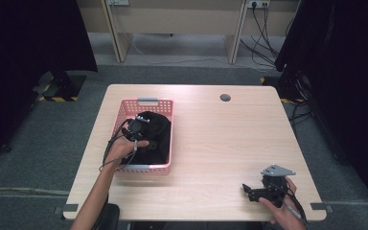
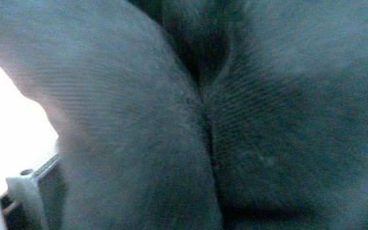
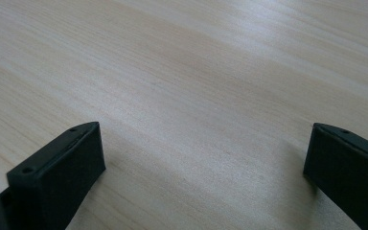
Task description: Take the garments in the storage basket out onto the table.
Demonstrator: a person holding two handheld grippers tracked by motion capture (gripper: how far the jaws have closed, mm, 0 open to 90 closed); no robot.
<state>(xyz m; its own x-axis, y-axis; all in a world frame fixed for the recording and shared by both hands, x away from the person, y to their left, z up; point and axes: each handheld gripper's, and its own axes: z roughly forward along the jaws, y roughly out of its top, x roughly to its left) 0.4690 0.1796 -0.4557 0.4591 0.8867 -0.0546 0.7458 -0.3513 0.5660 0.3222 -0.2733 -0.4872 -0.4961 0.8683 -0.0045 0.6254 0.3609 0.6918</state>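
Observation:
A pink plastic basket [image 1: 171, 139] stands on the left half of the wooden table [image 1: 220, 143]. A black cloth [image 1: 157, 129] lies bunched inside it. My left gripper [image 1: 143, 125] is down in the basket against the cloth, held by a hand that reaches over the near rim. In the left gripper view the dark ribbed fabric [image 2: 249, 143] sits right up against the lens and hides the jaws. My right gripper [image 1: 248, 191] rests low over the table's front right corner. Its jaws stand wide open [image 3: 203, 139] over bare wood [image 3: 196, 72], with nothing between them.
A small grey round cap [image 1: 225, 97] is set into the table near its far edge. Black curtains hang at both sides, with stands and cables on the grey floor. A wooden desk frame [image 1: 120, 28] stands beyond the table.

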